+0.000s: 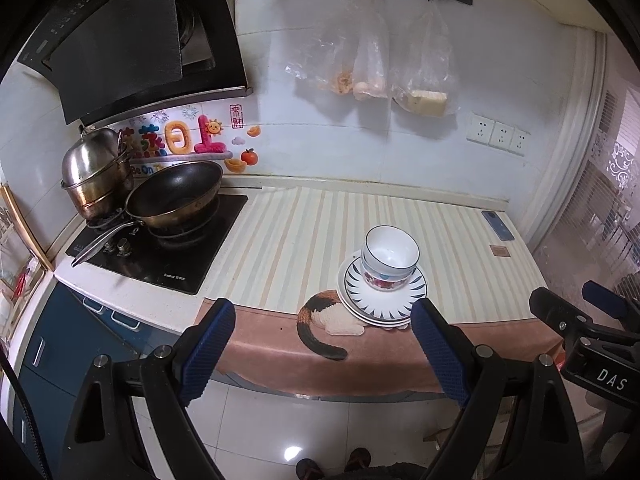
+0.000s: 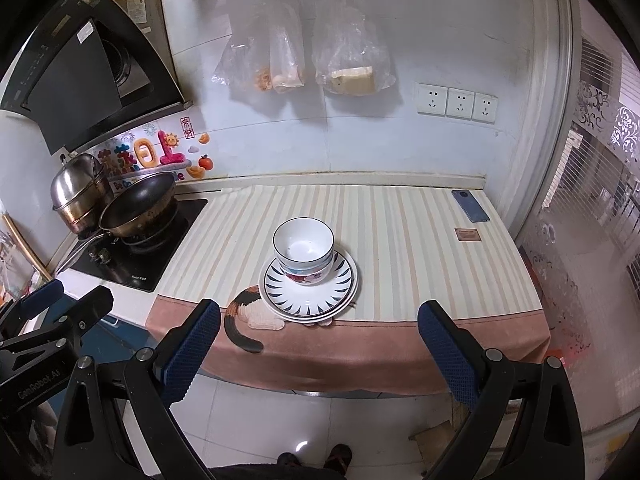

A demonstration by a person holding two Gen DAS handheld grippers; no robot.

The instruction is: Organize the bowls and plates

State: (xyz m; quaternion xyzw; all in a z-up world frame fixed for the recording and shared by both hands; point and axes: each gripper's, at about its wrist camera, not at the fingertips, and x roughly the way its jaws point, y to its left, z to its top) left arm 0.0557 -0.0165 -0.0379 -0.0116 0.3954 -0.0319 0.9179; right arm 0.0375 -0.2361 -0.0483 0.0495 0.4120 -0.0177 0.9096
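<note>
left gripper (image 1: 322, 344): blue-padded jaws spread wide, nothing between them, held off the counter edge. right gripper (image 2: 320, 338): likewise wide and empty. stacked bowls (image 2: 303, 250): nested upright on stacked plates (image 2: 308, 300), at 12 o'clock from the right gripper, near the striped cloth's (image 2: 400, 220) front edge. wok (image 2: 138, 206) and steel pot (image 2: 78, 192): 10 o'clock. phone (image 2: 470, 205): 2 o'clock.

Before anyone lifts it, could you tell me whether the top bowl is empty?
Empty: the right wrist view looks into the top bowl and shows only its bare white inside.
</note>
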